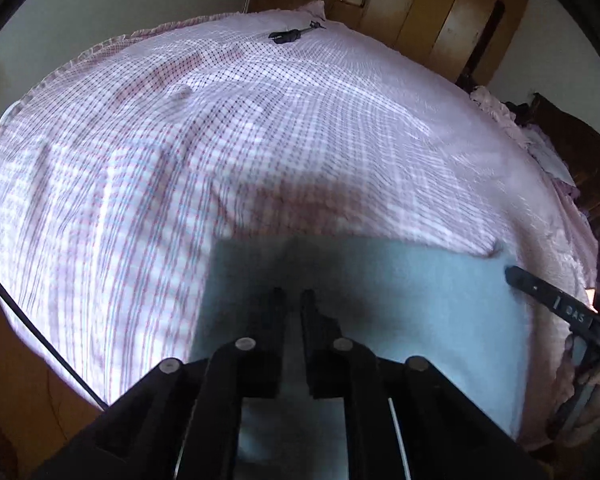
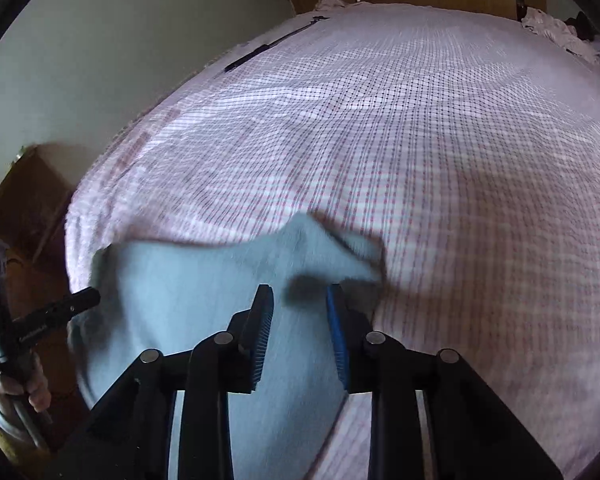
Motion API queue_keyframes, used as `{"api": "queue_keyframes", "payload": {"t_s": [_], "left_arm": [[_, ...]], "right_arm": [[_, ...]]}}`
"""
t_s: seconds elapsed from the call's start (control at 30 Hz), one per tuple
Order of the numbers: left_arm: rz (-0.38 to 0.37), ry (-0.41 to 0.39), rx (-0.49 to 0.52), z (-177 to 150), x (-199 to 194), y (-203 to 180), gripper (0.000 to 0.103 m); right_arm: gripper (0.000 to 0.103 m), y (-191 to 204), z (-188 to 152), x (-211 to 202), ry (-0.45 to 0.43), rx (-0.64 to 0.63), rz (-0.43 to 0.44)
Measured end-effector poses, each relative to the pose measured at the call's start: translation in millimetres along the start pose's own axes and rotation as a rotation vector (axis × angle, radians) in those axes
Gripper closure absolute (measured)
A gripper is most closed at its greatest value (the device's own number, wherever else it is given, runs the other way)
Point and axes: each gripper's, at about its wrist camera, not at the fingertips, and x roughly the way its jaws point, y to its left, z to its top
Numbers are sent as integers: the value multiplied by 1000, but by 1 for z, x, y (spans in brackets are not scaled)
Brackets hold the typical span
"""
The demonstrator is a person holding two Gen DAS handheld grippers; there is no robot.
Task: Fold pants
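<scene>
A bed (image 1: 260,128) in a pink checked sheet fills a room with wooden wardrobes (image 1: 440,12). Light-blue pants (image 1: 420,300) lie flat at its near edge. The left gripper (image 1: 292,300) is nearly together; the right gripper (image 2: 300,300) stands apart.

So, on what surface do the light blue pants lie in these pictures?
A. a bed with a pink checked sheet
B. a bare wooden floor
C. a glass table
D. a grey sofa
A: the light blue pants lie flat on a bed whose pink checked sheet spreads out all around them, in both views.
</scene>
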Motion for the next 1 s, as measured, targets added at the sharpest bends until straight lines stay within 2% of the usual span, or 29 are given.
{"api": "queue_keyframes", "payload": {"t_s": [0.1, 0.27, 0.37, 0.4, 0.47, 0.53, 0.67, 0.77, 0.87, 1.0], "left_arm": [[-39, -1, 0, -23, -24, -4, 95], [-41, 18, 43, -66, -48, -11, 93], [-19, 54, 19, -84, -36, 0, 92], [-25, 53, -13, -86, -35, 6, 92], [-44, 47, -72, -85, -39, 14, 93], [-33, 44, -80, -83, -42, 13, 93], [11, 23, -24, -82, -51, -3, 92], [8, 14, 21, -83, -53, -15, 85], [49, 21, 74, -84, -43, -25, 80], [58, 9, 73, -85, -36, -21, 76]], "right_arm": [[76, 3, -21, -15, 23, 3, 17], [73, 1, -57, -30, 64, 38, 39], [61, -7, -73, -35, 81, 91, 56], [57, -11, -77, -35, 85, 114, 67], [56, -20, -85, -33, 98, 176, 97], [56, -25, -88, -28, 107, 221, 124], [56, -23, -92, -9, 144, 251, 188], [55, -18, -97, 6, 147, 207, 168], [45, -16, -99, 9, 120, 183, 194], [37, -14, -100, 13, 120, 164, 228]]}}
